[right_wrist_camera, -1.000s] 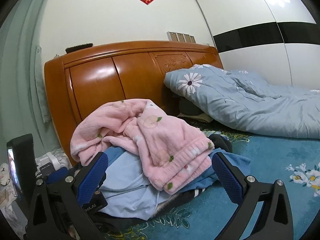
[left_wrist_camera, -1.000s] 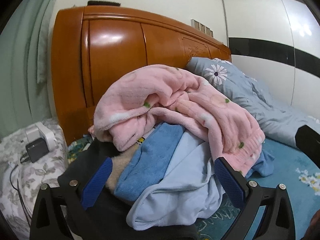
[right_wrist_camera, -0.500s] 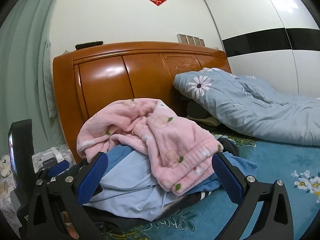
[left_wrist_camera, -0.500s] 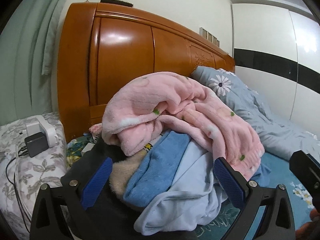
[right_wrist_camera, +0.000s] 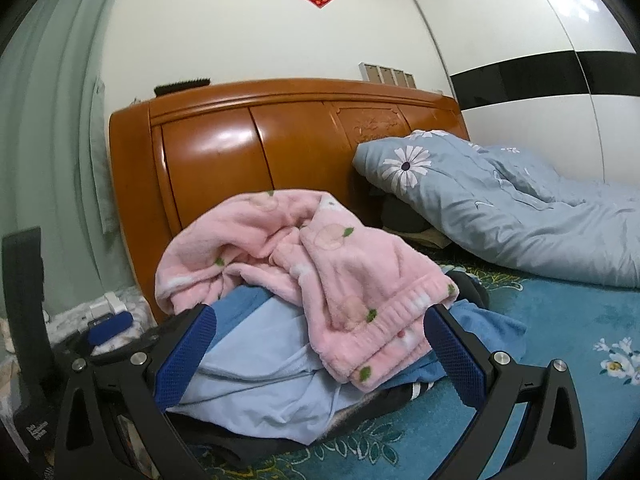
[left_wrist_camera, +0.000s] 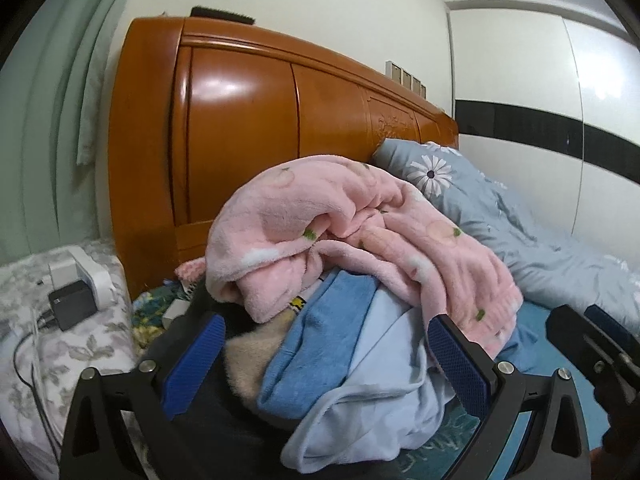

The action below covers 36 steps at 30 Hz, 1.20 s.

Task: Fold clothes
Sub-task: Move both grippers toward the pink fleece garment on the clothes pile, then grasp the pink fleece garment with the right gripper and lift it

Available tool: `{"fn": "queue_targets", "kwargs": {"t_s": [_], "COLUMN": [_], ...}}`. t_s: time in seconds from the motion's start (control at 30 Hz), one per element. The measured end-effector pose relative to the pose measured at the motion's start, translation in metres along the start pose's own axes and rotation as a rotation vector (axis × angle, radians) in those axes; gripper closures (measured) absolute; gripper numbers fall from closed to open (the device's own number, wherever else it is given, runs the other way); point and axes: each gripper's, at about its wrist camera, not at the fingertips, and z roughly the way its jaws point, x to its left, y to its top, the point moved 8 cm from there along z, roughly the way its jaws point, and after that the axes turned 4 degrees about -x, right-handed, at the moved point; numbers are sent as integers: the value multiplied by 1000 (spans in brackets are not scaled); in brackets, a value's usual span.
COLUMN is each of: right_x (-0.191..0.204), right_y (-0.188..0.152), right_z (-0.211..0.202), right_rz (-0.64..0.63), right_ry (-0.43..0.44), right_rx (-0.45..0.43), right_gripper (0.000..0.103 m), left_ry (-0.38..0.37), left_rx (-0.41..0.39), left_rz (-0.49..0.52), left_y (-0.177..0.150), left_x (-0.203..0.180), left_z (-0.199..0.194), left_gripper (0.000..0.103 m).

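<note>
Both tools gape wide and hold nothing: the left tool (left_wrist_camera: 326, 354) and right tool (right_wrist_camera: 320, 346) each face the clothes heap straight ahead on the bed. The pink fleece (right_wrist_camera: 304, 252) lies draped over a pale blue garment (right_wrist_camera: 256, 376) between the right tool's fingers; a deep pinch there might catch both layers and drag the heap.
</note>
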Motion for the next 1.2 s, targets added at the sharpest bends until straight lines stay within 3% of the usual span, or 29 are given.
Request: {"fn": "queue_targets", "kwargs": {"t_s": [0.27, 0.53, 0.77, 0.9, 1.07, 1.2], "right_x": [4, 3, 3, 9, 33, 60], "right_y": [-9, -19, -23, -21, 16, 44], "right_z": [8, 21, 25, 40, 59, 107], "right_rz": [17, 32, -5, -119, -296, -465], "right_ry": [8, -2, -92, -123, -131, -119], "right_rx": [21, 66, 112, 226, 215, 229], "right_gripper": [0, 0, 0, 0, 0, 0], "left_ry": [-10, -63, -77, -60, -73, -64], "left_rx": [10, 45, 48, 61, 64, 76], "left_rz": [14, -72, -120, -117, -126, -141], "left_y": [0, -1, -1, -4, -6, -7], "left_x": [4, 17, 34, 45, 53, 63], "left_z": [-1, 7, 11, 14, 14, 16], "left_gripper": [0, 0, 0, 0, 0, 0]}}
